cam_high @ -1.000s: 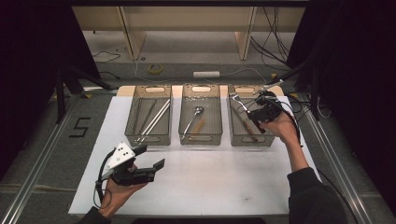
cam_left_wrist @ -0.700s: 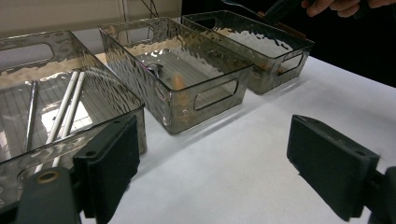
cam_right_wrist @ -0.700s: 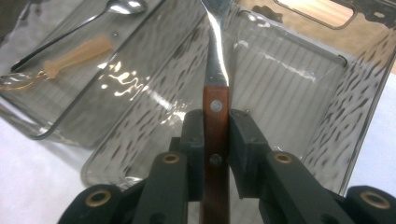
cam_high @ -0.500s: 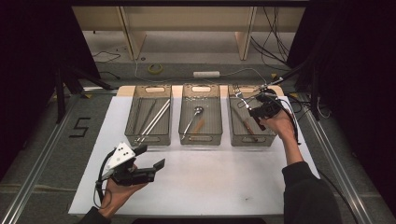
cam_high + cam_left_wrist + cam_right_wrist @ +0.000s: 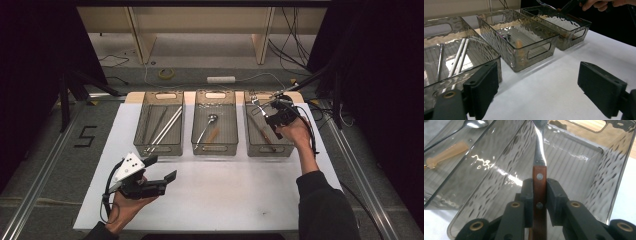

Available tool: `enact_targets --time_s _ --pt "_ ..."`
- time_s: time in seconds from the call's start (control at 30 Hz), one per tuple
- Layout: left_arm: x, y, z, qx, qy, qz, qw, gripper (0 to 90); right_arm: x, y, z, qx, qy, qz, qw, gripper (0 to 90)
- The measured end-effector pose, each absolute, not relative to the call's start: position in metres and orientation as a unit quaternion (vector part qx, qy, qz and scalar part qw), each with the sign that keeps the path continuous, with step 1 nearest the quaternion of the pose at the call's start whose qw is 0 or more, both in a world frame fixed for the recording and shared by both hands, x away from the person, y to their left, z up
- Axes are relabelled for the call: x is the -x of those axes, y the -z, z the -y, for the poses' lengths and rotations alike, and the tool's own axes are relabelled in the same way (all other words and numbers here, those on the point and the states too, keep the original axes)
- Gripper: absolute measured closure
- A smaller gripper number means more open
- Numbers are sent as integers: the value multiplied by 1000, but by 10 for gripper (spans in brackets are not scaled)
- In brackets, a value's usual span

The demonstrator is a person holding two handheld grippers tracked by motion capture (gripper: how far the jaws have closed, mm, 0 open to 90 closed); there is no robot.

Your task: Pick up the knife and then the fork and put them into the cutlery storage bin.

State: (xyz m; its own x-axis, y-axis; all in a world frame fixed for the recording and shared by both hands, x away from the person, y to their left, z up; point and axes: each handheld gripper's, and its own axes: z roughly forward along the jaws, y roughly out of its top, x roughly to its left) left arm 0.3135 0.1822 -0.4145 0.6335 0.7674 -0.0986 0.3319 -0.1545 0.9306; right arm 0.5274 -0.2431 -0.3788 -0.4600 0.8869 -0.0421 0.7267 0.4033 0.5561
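Wood-handled fork (image 5: pixel 539 182) above right bin (image 5: pixel 599 177)

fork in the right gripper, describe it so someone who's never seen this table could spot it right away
Three smoky clear plastic bins stand in a row on the white table. Over the rightmost bin, the right gripper clamps a steel fork with a riveted brown wooden handle. Unlike the utensils lying in the bins, it is held up in the air.

Lit brightly from overhead, with the white bench (image 5: pixel 220 200) glowing against black surroundings at left and right. Soft, short shadows under the smoky bins (image 5: pixel 524 42). Sharp white glare across rippled plastic walls and the fork (image 5: pixel 539 150) blade in the right gripper view. Slightly soft and grainy from above; nearest jaws blurred in both gripper views.
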Motion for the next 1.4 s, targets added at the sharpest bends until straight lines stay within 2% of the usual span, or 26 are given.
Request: enact_targets --time_s 1.4 --pt "-313 414 -182 -733 -204 -374 530 168 -531 408 242 -519 -216 -813 152 772"
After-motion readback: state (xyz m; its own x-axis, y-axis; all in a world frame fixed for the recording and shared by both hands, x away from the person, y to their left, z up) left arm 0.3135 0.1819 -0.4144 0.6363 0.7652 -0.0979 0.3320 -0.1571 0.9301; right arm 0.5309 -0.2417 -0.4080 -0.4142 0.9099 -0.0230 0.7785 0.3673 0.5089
